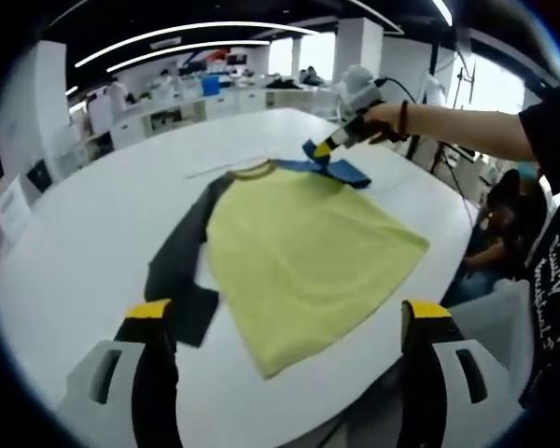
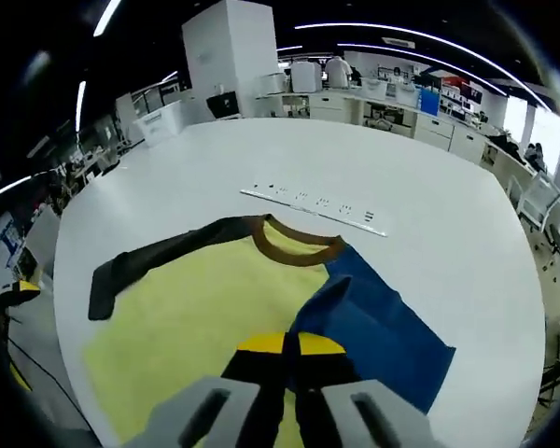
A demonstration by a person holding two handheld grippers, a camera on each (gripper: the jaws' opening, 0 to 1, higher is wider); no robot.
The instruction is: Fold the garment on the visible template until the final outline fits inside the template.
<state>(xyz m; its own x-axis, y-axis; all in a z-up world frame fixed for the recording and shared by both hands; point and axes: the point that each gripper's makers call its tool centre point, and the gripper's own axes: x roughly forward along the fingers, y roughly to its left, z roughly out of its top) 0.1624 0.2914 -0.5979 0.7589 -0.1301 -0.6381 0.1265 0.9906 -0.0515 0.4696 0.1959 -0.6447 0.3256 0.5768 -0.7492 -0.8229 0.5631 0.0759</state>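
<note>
Yellow garment bears no readable writing; right gripper pinches its blue sleeve.

We find no text, brand, number or sign that we can read in either view. On the white bench, just beyond the shirt collar, lies a narrow strip with a row of small dark marks along it, but they are too small and blurred for us to make out. In the left gripper view a person's dark sleeve at the right edge carries pale printed lettering, which we cannot read either.
</note>
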